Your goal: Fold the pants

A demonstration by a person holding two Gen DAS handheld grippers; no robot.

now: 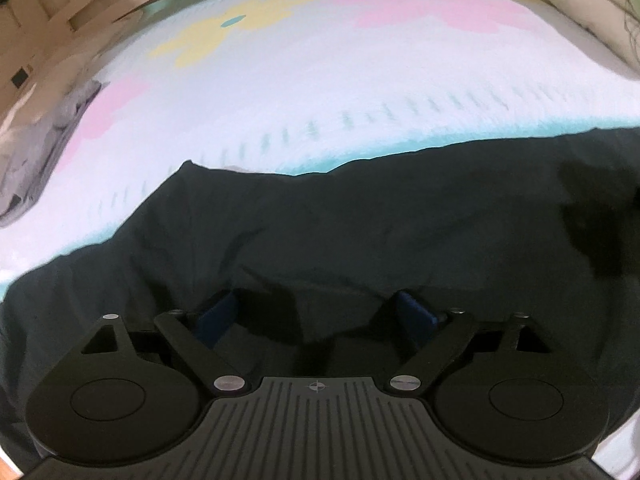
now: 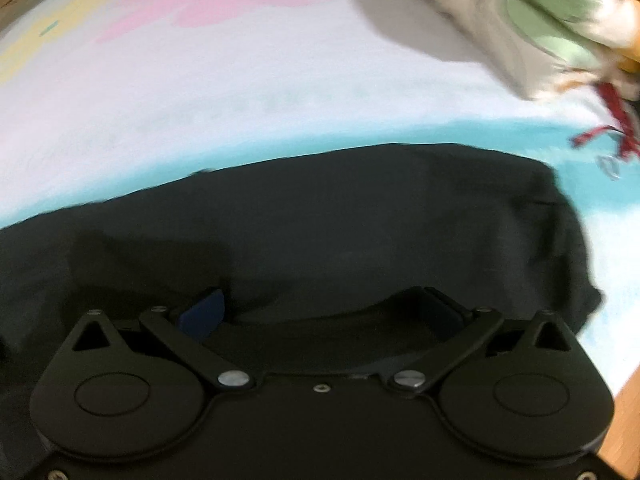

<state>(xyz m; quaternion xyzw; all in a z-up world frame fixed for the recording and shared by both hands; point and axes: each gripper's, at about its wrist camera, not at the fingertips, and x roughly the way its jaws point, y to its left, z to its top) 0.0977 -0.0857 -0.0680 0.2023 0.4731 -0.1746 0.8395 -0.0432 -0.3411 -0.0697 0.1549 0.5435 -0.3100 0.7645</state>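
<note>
A: Where were the black pants (image 1: 360, 232)?
B: Spread on the pastel bedspread (image 1: 320, 80), under both tools. The left gripper (image 1: 316, 316) and right gripper (image 2: 320, 312) stood wide apart, pinching nothing.
A: Best approach?
B: Probably pinch the near edge at matching spots, then lift evenly

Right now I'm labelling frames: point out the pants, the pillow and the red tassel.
pants (image 1: 360, 220), left wrist view, creased middle of the dark cloth
pillow (image 2: 500, 20), right wrist view, its beige printed face
red tassel (image 2: 612, 120), right wrist view, its threads
</note>
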